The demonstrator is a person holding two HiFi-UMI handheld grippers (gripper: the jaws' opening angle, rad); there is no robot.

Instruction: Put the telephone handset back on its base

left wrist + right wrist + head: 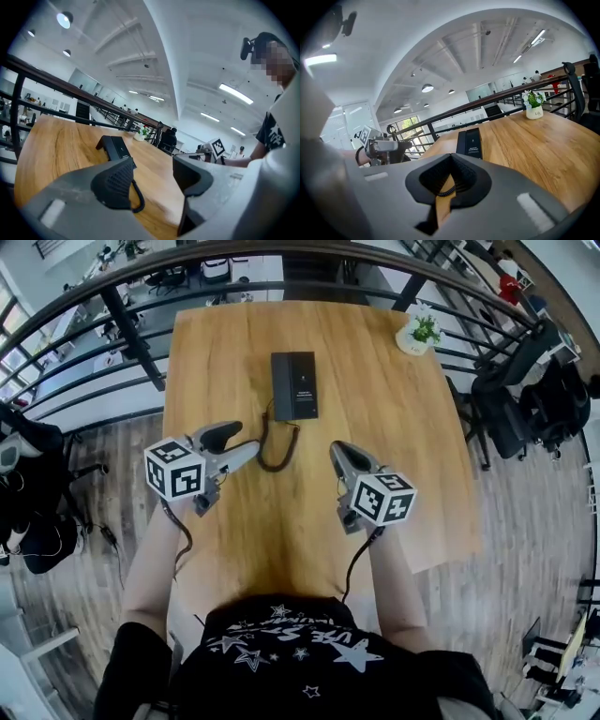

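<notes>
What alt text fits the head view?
A black telephone handset sits on its base midway across a wooden table, its coiled cord trailing toward the near edge. Nearer the camera, the left gripper has its tongs open and the right gripper its tongs shut, both empty.

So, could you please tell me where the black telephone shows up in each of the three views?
Head view: telephone, upper centre, on the far half of the table.
Left gripper view: left of centre, slightly below mid-height.
Right gripper view: just right of centre, slightly below mid-height.
Shared landmark: the potted plant, to the telephone's right in all three.
</notes>
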